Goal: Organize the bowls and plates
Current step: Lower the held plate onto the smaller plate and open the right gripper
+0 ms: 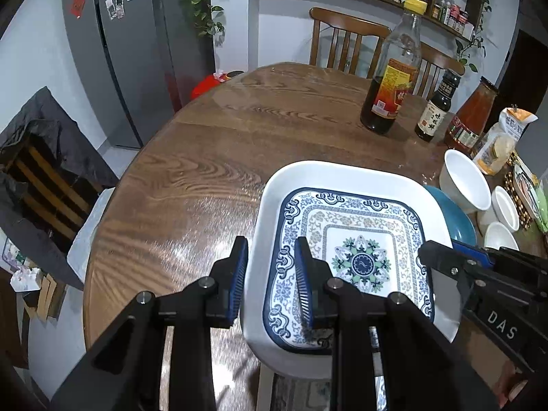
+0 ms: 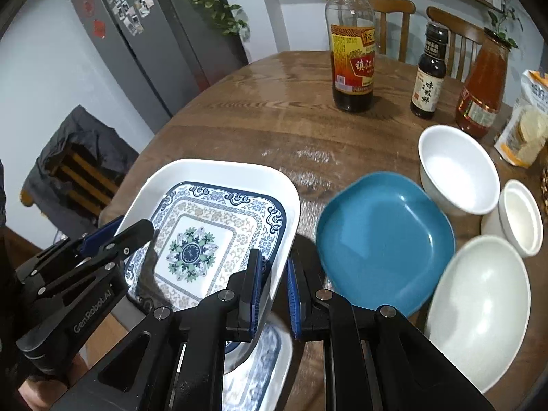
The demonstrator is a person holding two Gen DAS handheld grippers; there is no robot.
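Both grippers clamp the patterned plate mid-air, left gripper on its left rim and right gripper on the right, long axis running away, with the blue plate just right.

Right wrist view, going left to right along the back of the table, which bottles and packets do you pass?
Tall vinegar bottle → small dark bottle → orange sauce bottle → snack bag.
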